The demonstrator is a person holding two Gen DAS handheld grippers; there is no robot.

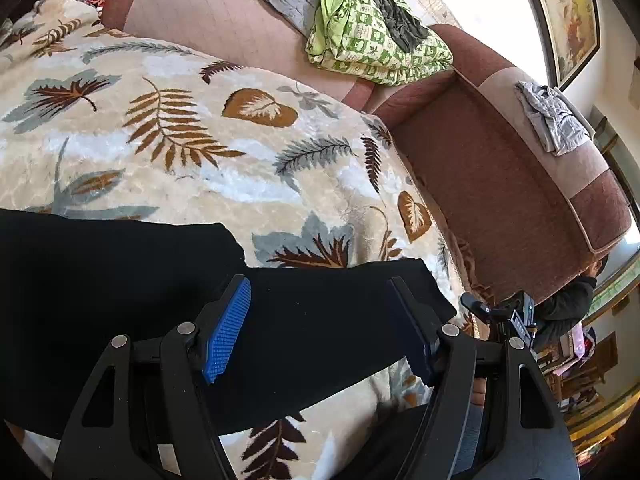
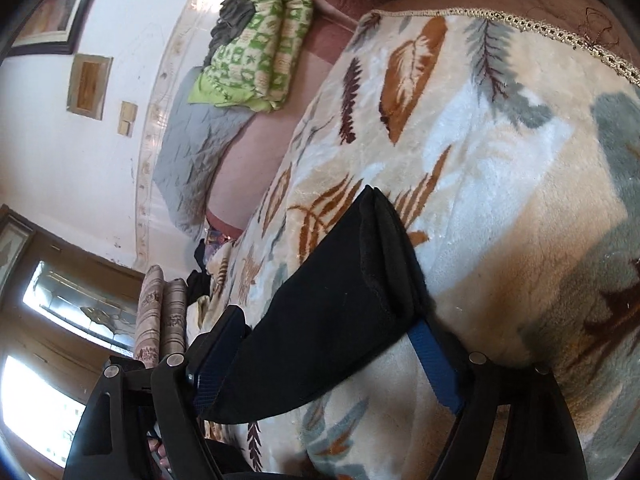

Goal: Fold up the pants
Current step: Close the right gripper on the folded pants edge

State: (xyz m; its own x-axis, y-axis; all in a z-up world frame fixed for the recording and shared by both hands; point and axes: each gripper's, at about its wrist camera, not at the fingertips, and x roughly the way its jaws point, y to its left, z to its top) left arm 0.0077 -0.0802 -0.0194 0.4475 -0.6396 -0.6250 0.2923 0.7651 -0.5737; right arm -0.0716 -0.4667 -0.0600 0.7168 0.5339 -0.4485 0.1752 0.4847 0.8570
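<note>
The left gripper [image 1: 320, 330] stands with its 2 jaws spread, pads clear of the black pants [image 1: 120, 280] beneath them. The right gripper [image 2: 328, 364] is also spread wide, a folded end of the pants [image 2: 340, 300] lying between its fingers, unpinched. The pants lie across the leaf-patterned blanket [image 1: 180, 140], near its trimmed edge, on the sofa [image 1: 500, 184].

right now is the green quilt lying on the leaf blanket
No, the green quilt sits on the sofa back, clear of the leaf blanket.
</note>
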